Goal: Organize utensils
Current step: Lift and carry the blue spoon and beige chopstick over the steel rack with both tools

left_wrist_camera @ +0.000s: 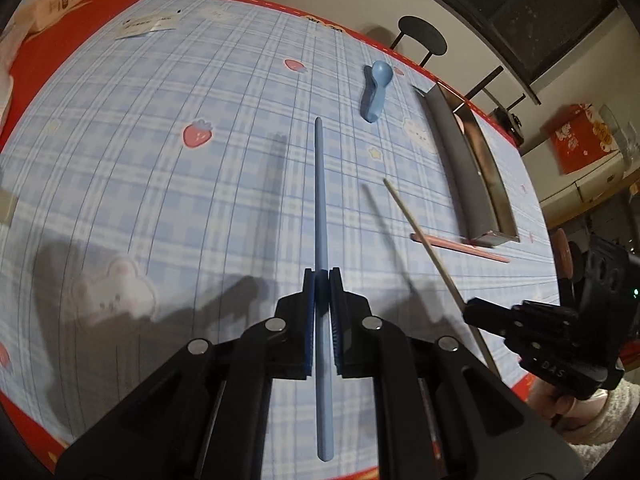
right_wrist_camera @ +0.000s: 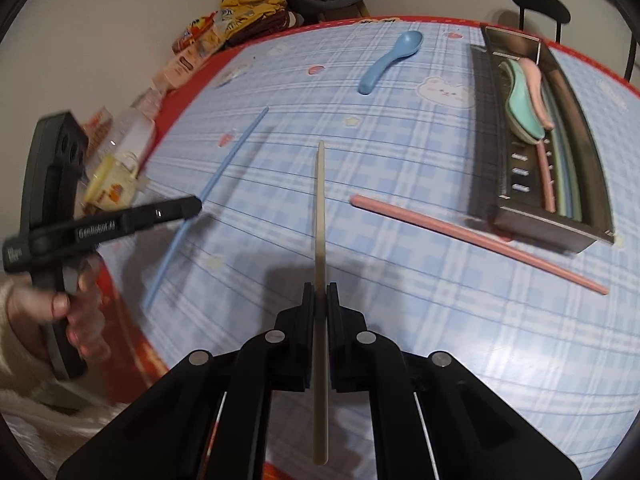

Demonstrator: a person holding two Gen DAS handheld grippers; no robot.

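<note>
Left gripper (left_wrist_camera: 322,276) clamped on blue chopstick (left_wrist_camera: 320,200), held above the checked tablecloth (left_wrist_camera: 160,160). Right gripper (right_wrist_camera: 320,292) clenched on beige chopstick (right_wrist_camera: 320,208), also raised. Pink chopstick (right_wrist_camera: 472,236) lies on cloth, one end just beside the utensil tray (right_wrist_camera: 596,184); tray holds spoons. Blue spoon (right_wrist_camera: 394,60) lies farther back, apart from tray.
</note>
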